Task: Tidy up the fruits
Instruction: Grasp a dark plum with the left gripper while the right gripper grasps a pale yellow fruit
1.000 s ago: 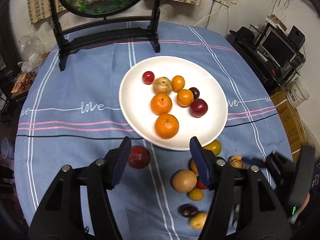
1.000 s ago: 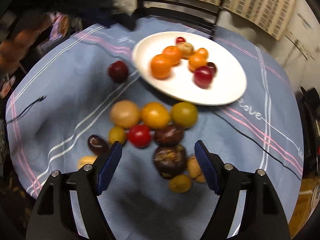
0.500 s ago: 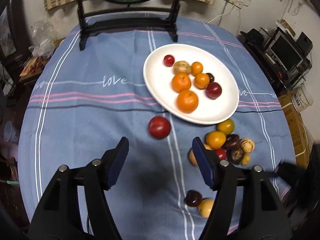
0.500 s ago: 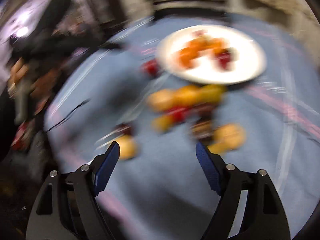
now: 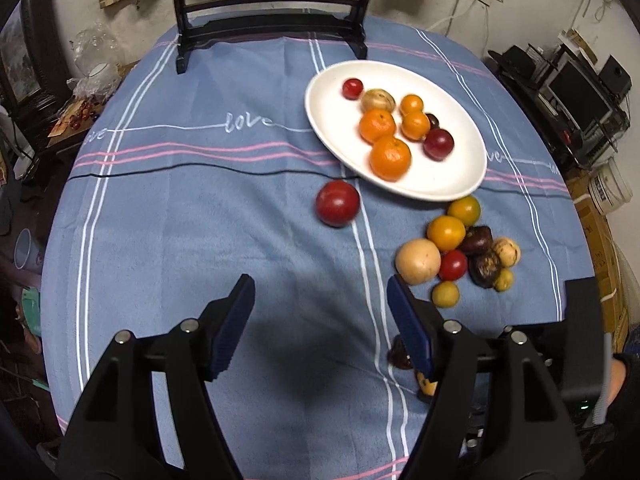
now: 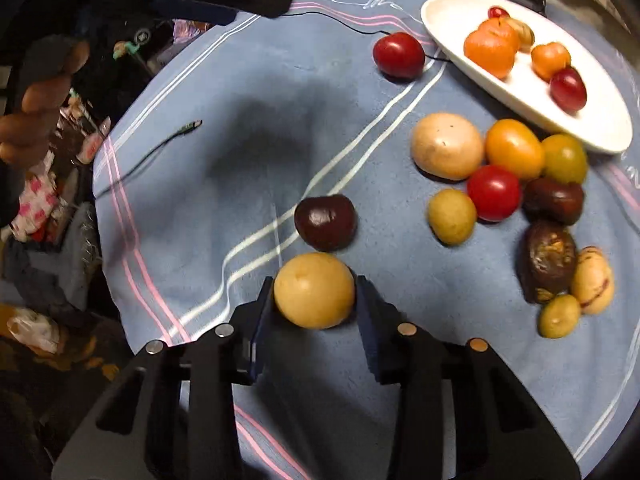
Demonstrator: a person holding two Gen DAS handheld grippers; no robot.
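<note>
table: blue striped cloth [image 5: 200,220] under both my grippers, loose fruit on it ahead of me.
plate: white plate [image 5: 448,184] far ahead and right of my left gripper, far ahead-right of my right one; it holds oranges, a dark red plum and a few small fruits.
loose cluster: pile of mixed fruit [image 6: 516,184] ahead-right of the right gripper, between it and the plate; about ten pieces not yet plated.
red fruit: lone red plum [image 5: 337,203] ahead of the left gripper, just short of the plate rim.
dark fruit: dark cherry-like fruit [image 6: 325,222] directly ahead of the right gripper, just beyond the yellow one.
yellow fruit: round yellow fruit [image 6: 314,290] sits between the right fingers, on or barely off the cloth.
right gripper [image 6: 316,304]: pads closed in on the yellow fruit, contact both sides as far as I can tell.
left gripper [image 5: 320,316]: fingers spread wide, nothing between them, hovering over bare cloth.
step: I judge this the pick of the yellow fruit, mid-task.
next: lift clear of the dark fruit, carry ahead-right over the cluster, release onto a bare part of the plate.
</note>
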